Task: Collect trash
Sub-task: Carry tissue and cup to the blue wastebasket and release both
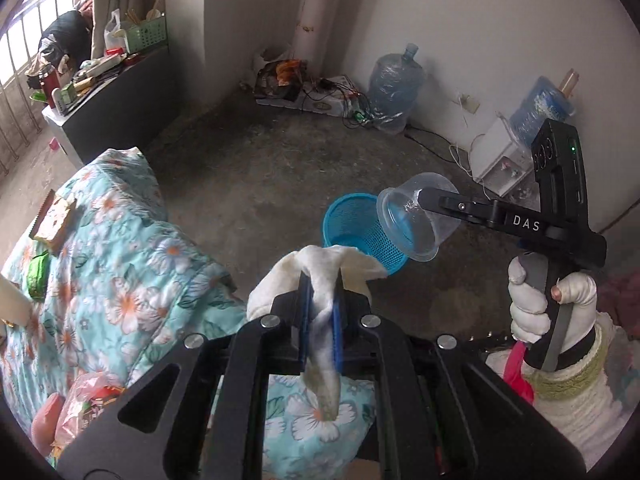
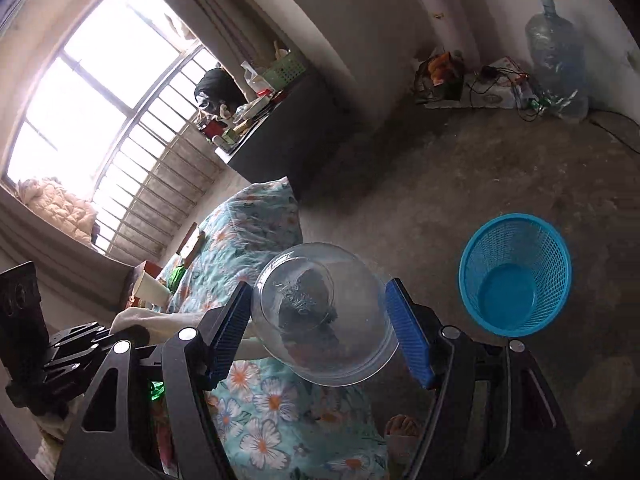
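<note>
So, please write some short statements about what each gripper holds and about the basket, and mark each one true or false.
1. The left gripper is shut on a white tissue. True.
2. The right gripper holds a red cup. False: it holds a clear plastic cup.
3. The blue mesh wastebasket stands on the floor. True.
4. The wastebasket is full of trash. False: its bottom shows bare.

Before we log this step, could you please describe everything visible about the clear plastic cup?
The clear plastic cup is a wide, transparent, empty tub with a rolled rim. It is held tilted in the air between the blue pads of the right gripper, above the floral quilt and short of the blue mesh wastebasket.
</note>
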`<state>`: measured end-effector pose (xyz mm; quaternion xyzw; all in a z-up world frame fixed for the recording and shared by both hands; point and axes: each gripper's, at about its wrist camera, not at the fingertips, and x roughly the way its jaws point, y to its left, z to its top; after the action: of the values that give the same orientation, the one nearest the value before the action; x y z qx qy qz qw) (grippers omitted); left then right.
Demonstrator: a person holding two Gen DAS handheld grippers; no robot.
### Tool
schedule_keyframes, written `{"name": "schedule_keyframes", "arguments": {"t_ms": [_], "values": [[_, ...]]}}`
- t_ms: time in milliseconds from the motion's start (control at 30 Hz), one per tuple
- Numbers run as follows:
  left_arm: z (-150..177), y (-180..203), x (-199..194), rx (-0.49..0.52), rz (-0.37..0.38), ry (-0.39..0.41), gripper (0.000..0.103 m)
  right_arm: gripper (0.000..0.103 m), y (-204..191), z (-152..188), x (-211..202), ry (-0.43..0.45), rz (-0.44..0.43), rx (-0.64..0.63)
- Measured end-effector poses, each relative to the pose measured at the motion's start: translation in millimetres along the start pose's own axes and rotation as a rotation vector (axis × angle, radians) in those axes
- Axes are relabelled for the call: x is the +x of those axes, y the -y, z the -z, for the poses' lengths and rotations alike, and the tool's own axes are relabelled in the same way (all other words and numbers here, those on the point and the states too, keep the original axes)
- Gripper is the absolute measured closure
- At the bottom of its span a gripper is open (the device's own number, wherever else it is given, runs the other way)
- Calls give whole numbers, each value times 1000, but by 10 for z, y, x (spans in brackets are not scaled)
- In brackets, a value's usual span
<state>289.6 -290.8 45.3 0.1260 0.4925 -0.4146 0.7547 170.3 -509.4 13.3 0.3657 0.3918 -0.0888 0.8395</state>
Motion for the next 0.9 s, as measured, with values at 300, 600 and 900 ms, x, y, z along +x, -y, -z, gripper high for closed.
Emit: {"name": "schedule_keyframes", "arguments": {"t_ms": [300, 600, 900], "values": [[-401, 1082, 1804, 228, 42, -192, 95, 36, 1451, -238, 369, -11, 90, 268], [-686, 1485, 2917, 266, -26, -178, 46, 27, 2416, -501, 1096, -18, 151, 451], [-699, 1476, 2752, 254, 7, -79, 39, 26, 2641, -106, 845, 127, 117, 502]]}}
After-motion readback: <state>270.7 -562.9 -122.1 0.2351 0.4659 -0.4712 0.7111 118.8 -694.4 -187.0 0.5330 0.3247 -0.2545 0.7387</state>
